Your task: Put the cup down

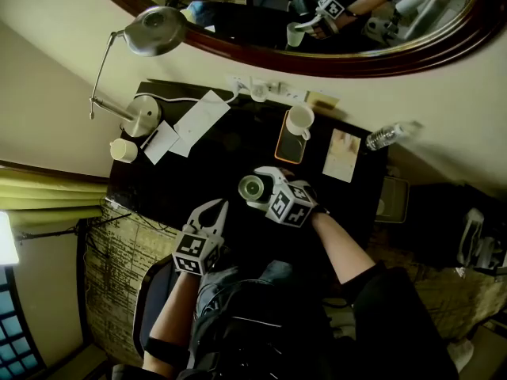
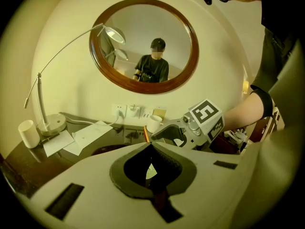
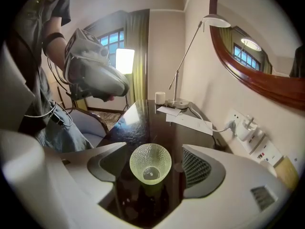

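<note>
Gaping open, the right tool [image 3: 153, 150] has the cup [image 3: 150, 163] loose between its jaws.

A dimpled clear-glass cup [image 3: 150, 163] sits between the matt, pale plastic jaws of the right claw [image 3: 153, 149], whose dark pads [image 3: 196, 168] carry a fine cross-hatched texture (rubbery-looking). Beneath the claw, the black tabletop [image 3: 136, 113] is smooth and highly glossy. Beyond it are matt white papers [image 3: 190, 122] and a brushed-metal lamp [image 3: 180, 102].
</note>
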Available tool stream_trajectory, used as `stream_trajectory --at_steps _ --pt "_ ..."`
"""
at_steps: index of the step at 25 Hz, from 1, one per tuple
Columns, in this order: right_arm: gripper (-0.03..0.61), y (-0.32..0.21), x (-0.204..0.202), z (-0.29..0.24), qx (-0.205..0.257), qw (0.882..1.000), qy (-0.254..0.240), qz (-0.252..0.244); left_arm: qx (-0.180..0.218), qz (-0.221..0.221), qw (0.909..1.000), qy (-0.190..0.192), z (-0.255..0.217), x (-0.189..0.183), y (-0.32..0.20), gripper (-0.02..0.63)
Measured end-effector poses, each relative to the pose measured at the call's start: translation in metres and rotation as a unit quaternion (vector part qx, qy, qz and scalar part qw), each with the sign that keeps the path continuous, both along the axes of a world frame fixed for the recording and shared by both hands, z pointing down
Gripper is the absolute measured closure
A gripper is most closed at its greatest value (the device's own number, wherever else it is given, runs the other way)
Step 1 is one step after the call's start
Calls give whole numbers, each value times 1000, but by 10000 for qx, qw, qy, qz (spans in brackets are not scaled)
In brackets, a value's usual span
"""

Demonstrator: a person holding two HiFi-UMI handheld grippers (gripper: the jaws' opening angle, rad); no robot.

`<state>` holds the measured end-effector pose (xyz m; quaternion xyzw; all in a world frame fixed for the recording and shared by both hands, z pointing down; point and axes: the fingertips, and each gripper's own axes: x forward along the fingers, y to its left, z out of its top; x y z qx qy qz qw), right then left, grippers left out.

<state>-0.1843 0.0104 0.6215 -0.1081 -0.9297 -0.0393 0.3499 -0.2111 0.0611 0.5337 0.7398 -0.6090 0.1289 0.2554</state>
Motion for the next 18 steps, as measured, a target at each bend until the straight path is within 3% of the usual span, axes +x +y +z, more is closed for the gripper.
stream_trajectory --at_steps 3,6,12,18 --pt "239 -12 8 -28 -43 9987 -206 457 65 96 9999 -12 -7 -3 -4 610" --pt "376 -36 25 -54 154 9926 -293 1168 150 197 9997 -39 -14 -3 -10 610" --pt "546 -64 76 -90 96 9650 -457 2580 276 444 9986 -108 -25 2 -20 610" --pt "569 -63 134 -92 -232 9322 -511 3575 394 771 9962 -31 -32 12 -34 610"
